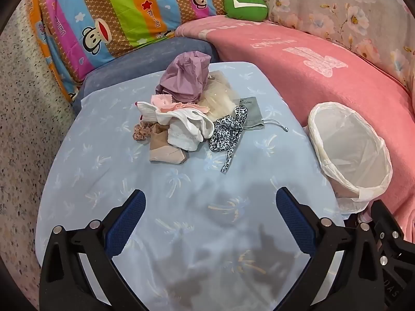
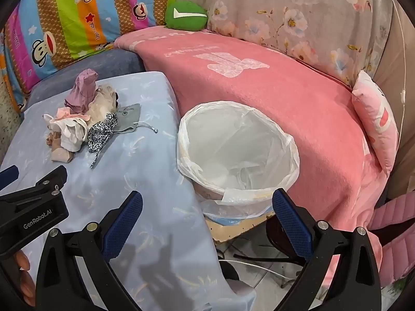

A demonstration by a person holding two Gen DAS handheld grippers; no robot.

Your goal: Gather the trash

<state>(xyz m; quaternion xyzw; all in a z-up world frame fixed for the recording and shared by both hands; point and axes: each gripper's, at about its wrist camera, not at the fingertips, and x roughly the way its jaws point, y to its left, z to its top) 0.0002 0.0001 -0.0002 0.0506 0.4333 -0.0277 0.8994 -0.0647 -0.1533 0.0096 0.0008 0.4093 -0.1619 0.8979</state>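
Both pairs of fingers spread apart and empty, nothing collected yet.

Your left gripper hangs over bare surface, your right gripper just short of the lined bin, whose bag looks empty. The trash pile lies farther off, mid-surface, well apart from the bin. Its pieces overlap: a leopard-print strip, white cloth, a grey pouch with loose cord, a purple bag. Pinch carelessly and you may drag neighbours off the edge, snag the cloth cover, or tip the light bin.
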